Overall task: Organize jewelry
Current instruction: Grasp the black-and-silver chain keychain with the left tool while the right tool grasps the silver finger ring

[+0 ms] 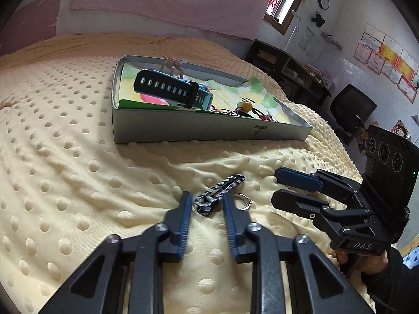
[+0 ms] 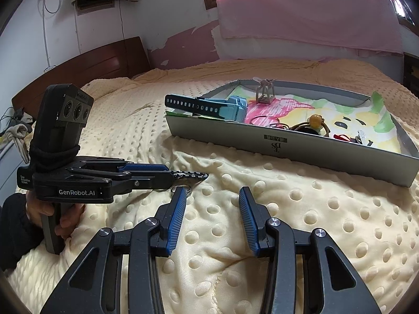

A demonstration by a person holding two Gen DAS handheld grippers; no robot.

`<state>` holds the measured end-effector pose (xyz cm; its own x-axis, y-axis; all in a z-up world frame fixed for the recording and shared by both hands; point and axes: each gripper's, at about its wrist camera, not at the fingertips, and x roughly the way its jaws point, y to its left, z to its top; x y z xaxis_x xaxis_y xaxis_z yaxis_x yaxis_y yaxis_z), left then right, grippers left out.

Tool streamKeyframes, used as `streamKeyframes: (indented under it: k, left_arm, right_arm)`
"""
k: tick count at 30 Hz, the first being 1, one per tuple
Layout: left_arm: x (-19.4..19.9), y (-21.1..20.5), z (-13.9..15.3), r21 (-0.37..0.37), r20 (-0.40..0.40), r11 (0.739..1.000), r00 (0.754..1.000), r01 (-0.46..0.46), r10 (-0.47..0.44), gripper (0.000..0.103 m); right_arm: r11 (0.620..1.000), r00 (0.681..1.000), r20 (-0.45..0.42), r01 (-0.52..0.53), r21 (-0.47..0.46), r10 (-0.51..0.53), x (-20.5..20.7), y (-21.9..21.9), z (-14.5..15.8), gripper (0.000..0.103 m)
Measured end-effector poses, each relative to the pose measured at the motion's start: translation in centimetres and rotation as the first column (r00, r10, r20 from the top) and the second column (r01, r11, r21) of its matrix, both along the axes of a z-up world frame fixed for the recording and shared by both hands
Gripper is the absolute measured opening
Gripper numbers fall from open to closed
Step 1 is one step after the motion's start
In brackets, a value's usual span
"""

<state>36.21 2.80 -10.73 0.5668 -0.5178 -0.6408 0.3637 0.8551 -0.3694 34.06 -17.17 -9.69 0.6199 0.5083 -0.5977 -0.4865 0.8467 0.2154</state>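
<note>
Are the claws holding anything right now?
Not yet. The left claw is open around the black-and-white braided strap with a metal ring, which lies on the yellow dotted blanket. The right claw is open and empty.

We see a bed (image 1: pixel 65 157) covered by a pale yellow blanket (image 2: pixel 288 222) with raised dots, rumpled into soft folds near the middle. Directly on it lies a shallow grey box (image 1: pixel 183 130) — open-topped, set toward the far side of the bed, its long wall facing us. Nearer the bed's front edge a braided blue-and-white cord (image 1: pixel 220 191) lies flat on the blanket, and a small metal ring (image 1: pixel 242 201) rests just beside it. Along the far edge of the bed we can make out a pink cloth (image 2: pixel 301 13) hanging behind it.
</note>
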Motion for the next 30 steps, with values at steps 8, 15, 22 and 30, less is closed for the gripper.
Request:
streamKeyframes:
  k: [8, 15, 22, 30]
  left_arm:
    - [-0.5, 0.2, 0.0, 0.010, 0.012, 1.000, 1.000, -0.020, 0.020, 0.017]
    - [-1.5, 1.8, 0.1, 0.044, 0.017, 0.989, 0.990, -0.141, 0.140, 0.017]
    - [-1.4, 2.2, 0.0, 0.041, 0.009, 0.988, 0.988, -0.152, 0.152, 0.017]
    - [-1.5, 2.3, -0.2, 0.039, 0.006, 0.986, 0.987, -0.159, 0.159, 0.017]
  right_arm:
    - [1.000, 1.000, 0.000, -0.018, 0.001, 0.018, 0.0, 0.2, 0.0, 0.038]
    - [0.997, 0.997, -0.004, -0.073, -0.031, 0.073, -0.1, 1.5, -0.2, 0.038]
    - [0.987, 0.991, -0.015, -0.130, -0.097, 0.129, 0.5, 3.6, -0.5, 0.029]
    - [0.983, 0.988, -0.051, -0.147, -0.109, 0.142, 1.4, 4.4, -0.9, 0.021]
